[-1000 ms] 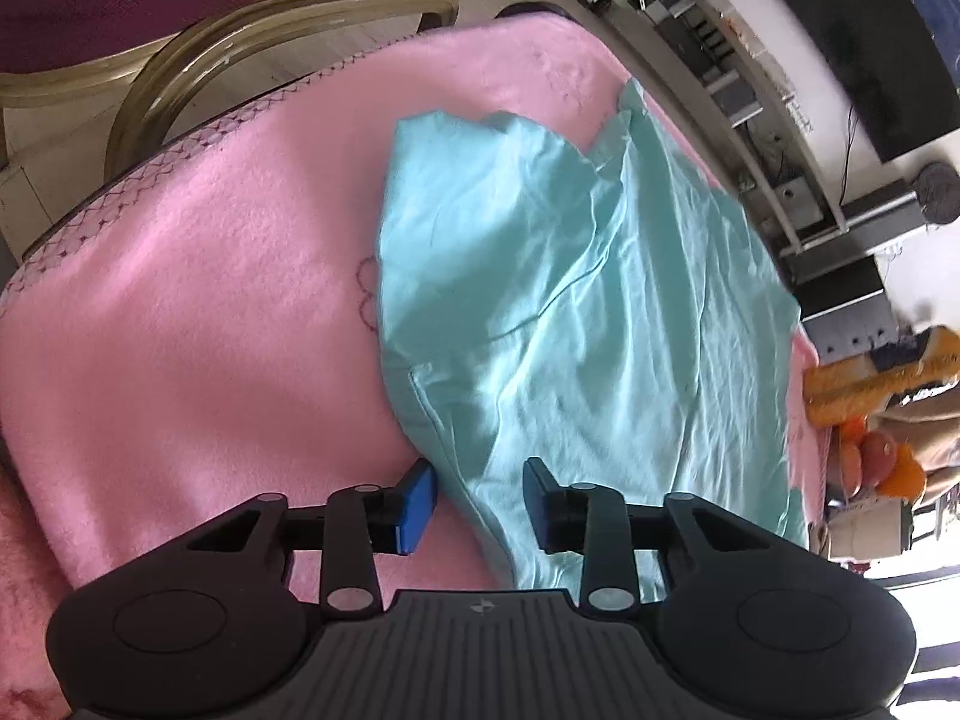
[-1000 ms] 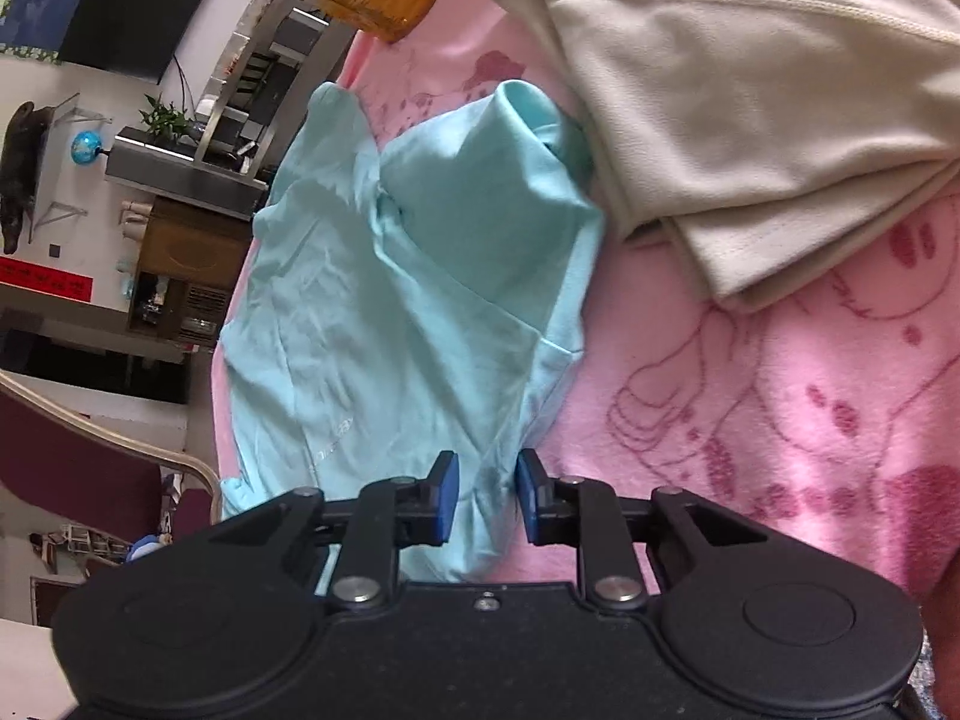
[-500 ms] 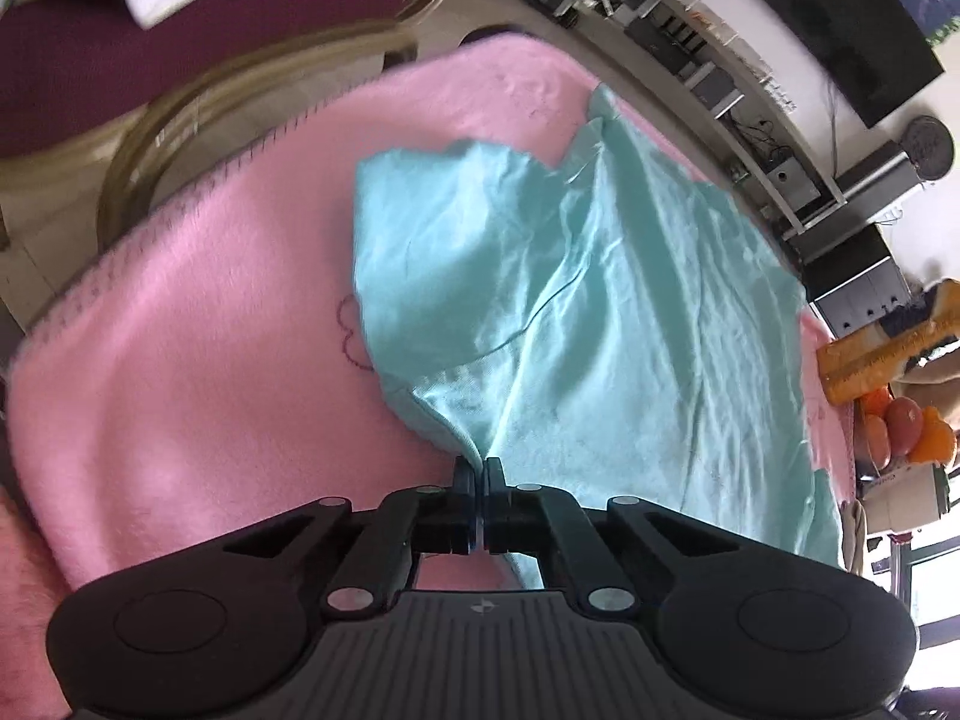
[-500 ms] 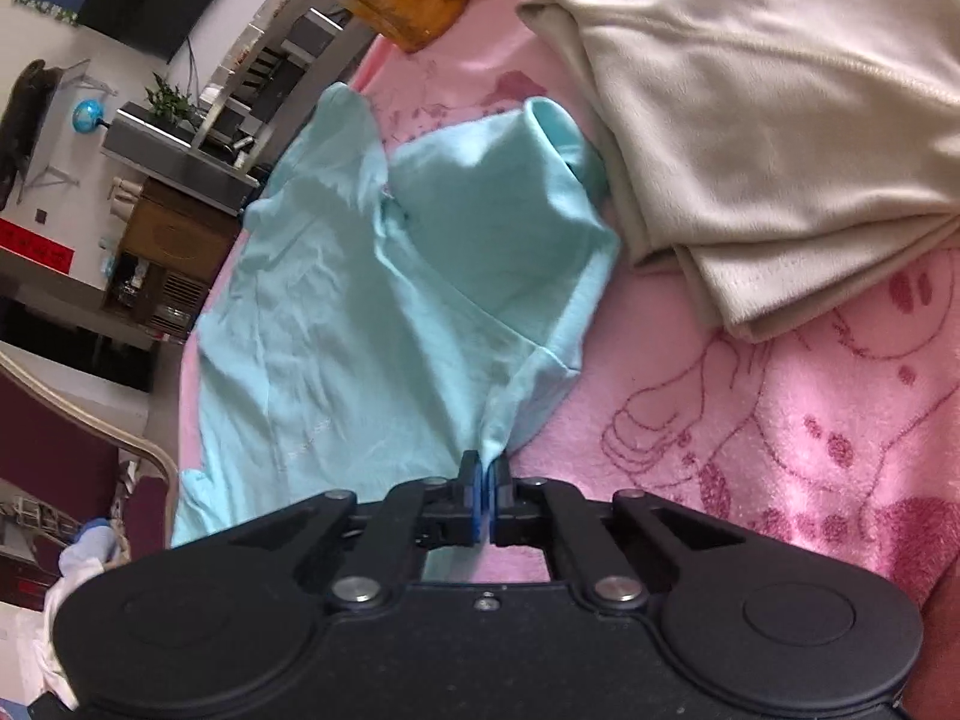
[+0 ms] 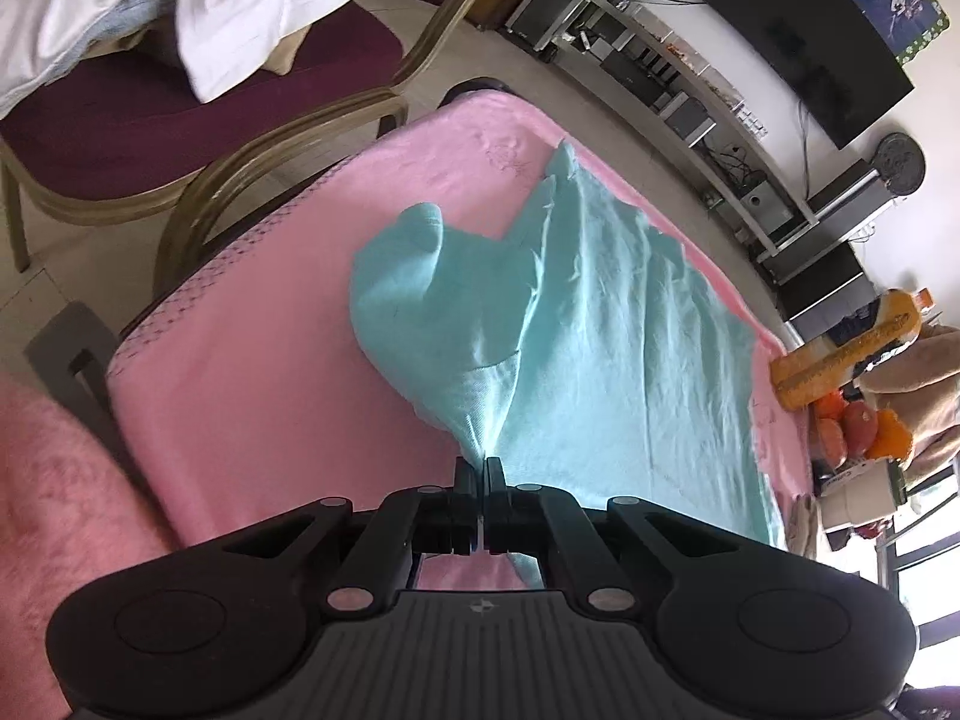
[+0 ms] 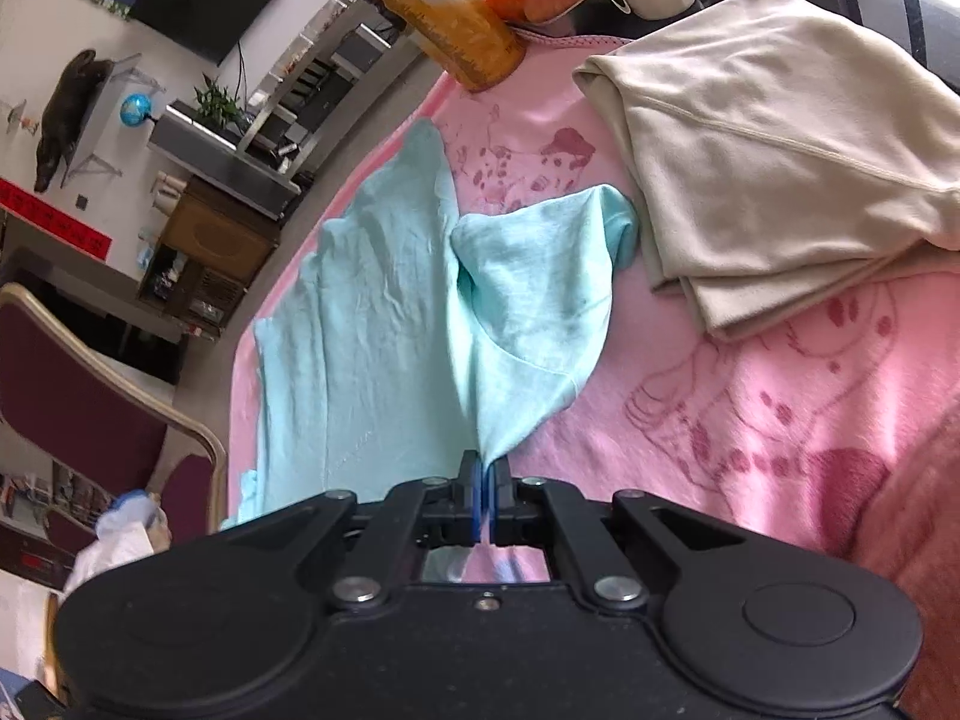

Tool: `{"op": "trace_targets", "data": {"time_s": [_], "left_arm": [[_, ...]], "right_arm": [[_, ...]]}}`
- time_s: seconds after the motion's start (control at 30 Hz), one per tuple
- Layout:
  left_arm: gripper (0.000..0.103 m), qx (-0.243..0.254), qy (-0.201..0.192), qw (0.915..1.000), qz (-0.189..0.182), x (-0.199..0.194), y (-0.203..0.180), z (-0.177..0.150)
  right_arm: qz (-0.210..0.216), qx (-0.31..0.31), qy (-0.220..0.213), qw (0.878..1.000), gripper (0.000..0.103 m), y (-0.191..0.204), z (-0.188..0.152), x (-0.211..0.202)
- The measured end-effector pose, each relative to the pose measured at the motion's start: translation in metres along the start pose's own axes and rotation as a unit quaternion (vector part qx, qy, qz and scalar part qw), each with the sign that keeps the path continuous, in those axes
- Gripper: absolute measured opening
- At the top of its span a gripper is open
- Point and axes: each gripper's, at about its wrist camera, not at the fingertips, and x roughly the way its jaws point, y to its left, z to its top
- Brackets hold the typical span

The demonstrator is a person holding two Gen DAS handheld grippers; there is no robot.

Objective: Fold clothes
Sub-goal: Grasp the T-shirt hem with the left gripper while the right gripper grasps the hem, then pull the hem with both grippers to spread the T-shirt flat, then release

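A light turquoise T-shirt [image 5: 612, 348] lies spread on a pink blanket [image 5: 270, 372]. My left gripper [image 5: 480, 468] is shut on the shirt's near edge, and the cloth rises in a taut peak from its pads. In the right wrist view the same T-shirt [image 6: 384, 324] hangs up toward my right gripper [image 6: 485, 465], which is shut on another point of that near edge. One sleeve [image 6: 600, 222] is folded over on the right side of the garment.
A folded beige garment [image 6: 768, 180] lies on the blanket [image 6: 750, 396] to the right of the shirt. An orange bottle [image 6: 432, 12] and fruit sit at the far edge. A maroon chair [image 5: 180, 102] with white clothes stands beside the table.
Both grippers went from open around the shirt's near edge to shut on it, then rose, pulling that edge up off the blanket into two peaks.
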Motion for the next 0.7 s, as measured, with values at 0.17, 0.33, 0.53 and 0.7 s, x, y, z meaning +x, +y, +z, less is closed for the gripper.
{"op": "trace_targets", "data": {"time_s": [0.17, 0.33, 0.53, 0.7], "left_arm": [[0.001, 0.019, 0.019, 0.9978, 0.061, 0.033, 0.008, -0.013], [0.005, 0.04, 0.03, 0.9944, 0.093, 0.044, 0.011, -0.017], [0.031, 0.048, 0.054, 0.9961, 0.051, 0.019, 0.01, -0.018], [0.036, 0.187, 0.082, 0.9786, 0.025, 0.017, -0.027, -0.052]], "right_arm": [[-0.037, -0.039, 0.008, 0.999, 0.002, 0.001, -0.013, 0.015], [-0.069, -0.099, 0.028, 0.992, 0.005, 0.002, -0.025, 0.029], [-0.06, -0.135, 0.039, 0.988, 0.02, 0.011, -0.027, 0.002], [0.005, -0.21, 0.107, 0.972, 0.021, 0.024, -0.054, 0.004]]}}
